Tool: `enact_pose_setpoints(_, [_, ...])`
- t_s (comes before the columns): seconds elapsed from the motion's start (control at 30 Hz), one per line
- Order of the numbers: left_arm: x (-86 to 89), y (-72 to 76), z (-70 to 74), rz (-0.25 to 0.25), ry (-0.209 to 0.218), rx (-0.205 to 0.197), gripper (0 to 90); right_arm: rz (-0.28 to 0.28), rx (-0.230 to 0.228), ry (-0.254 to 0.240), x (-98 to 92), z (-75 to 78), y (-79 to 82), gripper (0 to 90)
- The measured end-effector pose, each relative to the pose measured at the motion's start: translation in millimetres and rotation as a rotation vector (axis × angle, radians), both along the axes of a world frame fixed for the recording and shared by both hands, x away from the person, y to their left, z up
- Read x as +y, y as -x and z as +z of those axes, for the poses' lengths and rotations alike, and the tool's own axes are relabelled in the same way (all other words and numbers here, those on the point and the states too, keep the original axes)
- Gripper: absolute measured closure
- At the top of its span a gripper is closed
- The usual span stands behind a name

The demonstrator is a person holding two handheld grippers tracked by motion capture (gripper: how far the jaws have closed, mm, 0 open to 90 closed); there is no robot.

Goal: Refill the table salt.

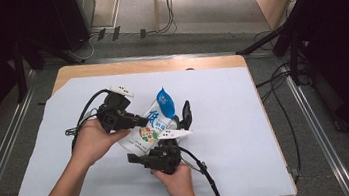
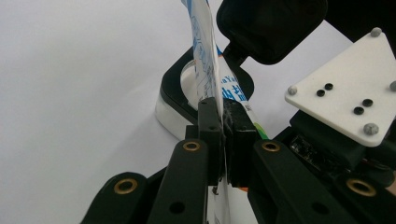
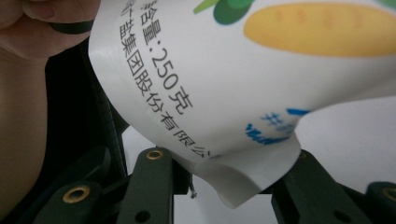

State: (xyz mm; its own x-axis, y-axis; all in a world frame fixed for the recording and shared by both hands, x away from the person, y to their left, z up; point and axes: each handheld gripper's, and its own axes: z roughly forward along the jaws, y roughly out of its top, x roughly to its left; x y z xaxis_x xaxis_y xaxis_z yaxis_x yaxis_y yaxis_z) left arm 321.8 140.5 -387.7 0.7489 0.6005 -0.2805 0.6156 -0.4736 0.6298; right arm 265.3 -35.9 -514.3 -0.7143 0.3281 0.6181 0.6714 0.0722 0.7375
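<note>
A white printed bag [image 1: 148,129] with a blue far end is held above the middle of the table. My left gripper [image 1: 141,119] comes in from the left and is shut on it. In the left gripper view the bag [image 2: 201,46] stands edge-on, pinched between the closed pads of the left gripper [image 2: 225,121]. My right gripper [image 1: 141,152] reaches in from below. Its jaws stand partly apart, with the bag's bowed lower corner [image 3: 261,93] pressed between them at the right gripper [image 3: 233,182].
A white sheet [image 1: 226,122] covers the wooden table [image 1: 148,65]. A black upright piece [image 1: 185,114] stands just right of the bag. It appears close behind the bag [image 2: 271,28], above a black-rimmed base [image 2: 173,93]. Cables and dark stands ring the table.
</note>
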Motion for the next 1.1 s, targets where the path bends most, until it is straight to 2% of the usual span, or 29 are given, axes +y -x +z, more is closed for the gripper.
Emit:
enact_pose_setpoints(0.6, [3.6, 3.7, -2.8, -0.050, 0.056, -0.015, 88.7, -0.051, -0.009, 0.031, -10.3, -5.9, 3.3, 61.9])
enact_pose_setpoints(0.97, [13.6, 6.6, -9.7, -0.070, 0.136, -0.017, 88.7, -0.076, -0.015, 0.055, -21.9, -8.6, 4.7, 61.6])
enact_pose_setpoints(1.1, [16.0, 9.2, -8.9, -0.088, 0.140, -0.017, 88.7, -0.083, -0.017, 0.066, -25.7, -11.0, 6.3, 61.6])
